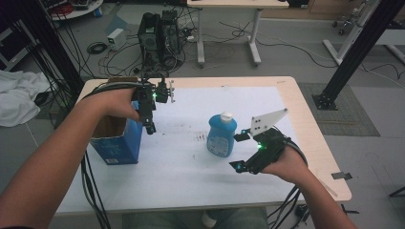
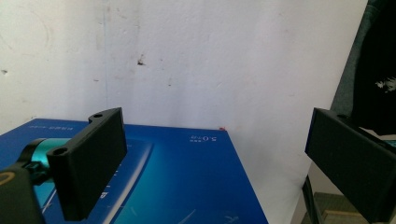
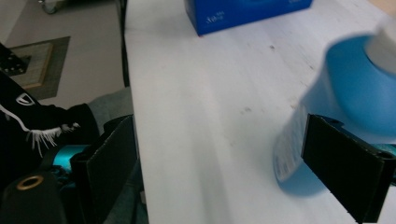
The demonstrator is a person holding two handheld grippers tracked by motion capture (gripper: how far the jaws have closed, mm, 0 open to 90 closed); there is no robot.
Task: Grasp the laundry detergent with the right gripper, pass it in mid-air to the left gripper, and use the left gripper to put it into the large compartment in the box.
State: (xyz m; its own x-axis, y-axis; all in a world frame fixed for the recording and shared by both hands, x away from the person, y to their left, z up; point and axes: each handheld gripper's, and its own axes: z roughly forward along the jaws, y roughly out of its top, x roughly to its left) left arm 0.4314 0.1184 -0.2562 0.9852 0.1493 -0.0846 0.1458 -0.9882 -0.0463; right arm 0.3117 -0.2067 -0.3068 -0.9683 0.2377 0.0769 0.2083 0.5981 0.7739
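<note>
A blue bottle (image 1: 222, 134) with a white cap stands upright near the middle of the white table (image 1: 191, 176). An open-topped blue box (image 1: 118, 141) stands at the table's left. My left gripper (image 1: 151, 119) hangs over the box's right edge and points down. Its jaws stand wide open in the left gripper view, where the left gripper (image 2: 219, 163) looks onto the blue box (image 2: 187, 186) with nothing between them. My right gripper (image 1: 239, 150) is open just right of the bottle. In the right gripper view the right gripper (image 3: 229, 158) has the blurred bottle (image 3: 350, 84) by its right jaw.
Behind the table, a computer tower (image 1: 160, 36) and loose cables lie on the floor. A white cloth (image 1: 16, 95) lies at the far left and a black frame post (image 1: 356, 52) rises at the right. The blue box (image 3: 243, 11) is at the top of the right gripper view.
</note>
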